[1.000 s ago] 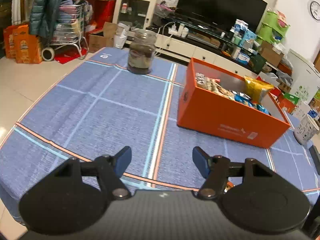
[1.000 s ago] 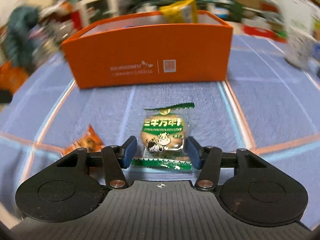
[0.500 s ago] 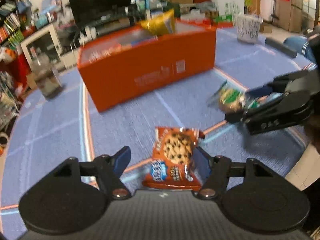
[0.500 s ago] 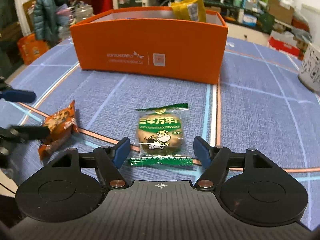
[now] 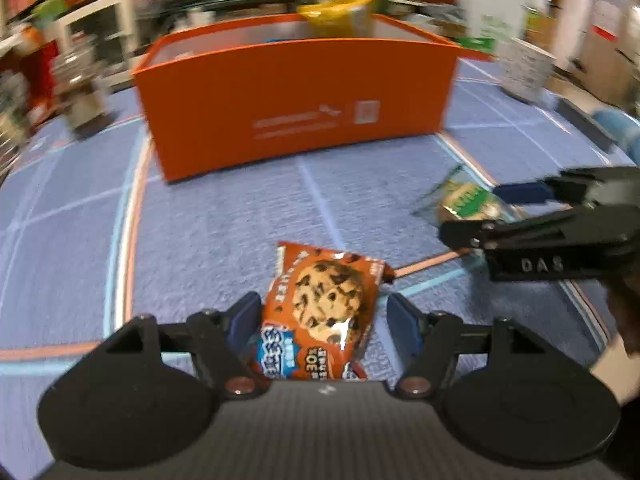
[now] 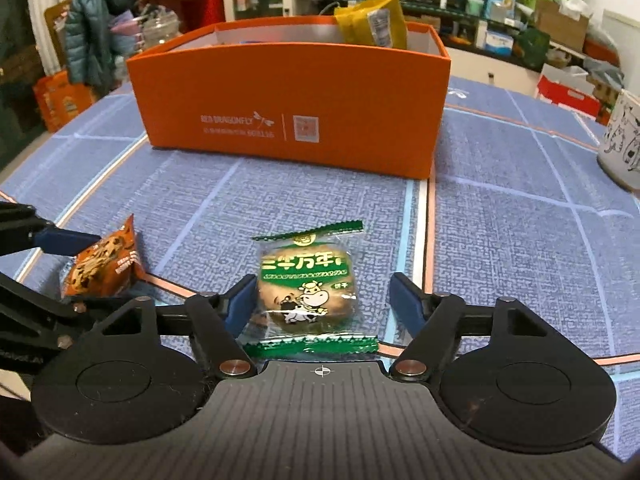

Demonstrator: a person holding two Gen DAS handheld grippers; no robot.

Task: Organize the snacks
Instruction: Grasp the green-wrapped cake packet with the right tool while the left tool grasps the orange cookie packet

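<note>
An orange-brown chocolate-chip cookie packet lies on the blue tablecloth between the open jaws of my left gripper; it also shows in the right wrist view. A green-edged biscuit packet with a cow picture lies between the open jaws of my right gripper; it also shows in the left wrist view. The orange box stands further back with a yellow bag and other snacks inside. The left wrist view is blurred.
A glass jar stands left of the box. A white patterned mug stands at the right on the blue tablecloth. The table edge runs close behind both grippers. Cluttered shelves and a TV stand lie beyond.
My left gripper swung right from the jar side and came down around the cookie packet. My right gripper opened wider around the biscuit packet and drew back slightly.
</note>
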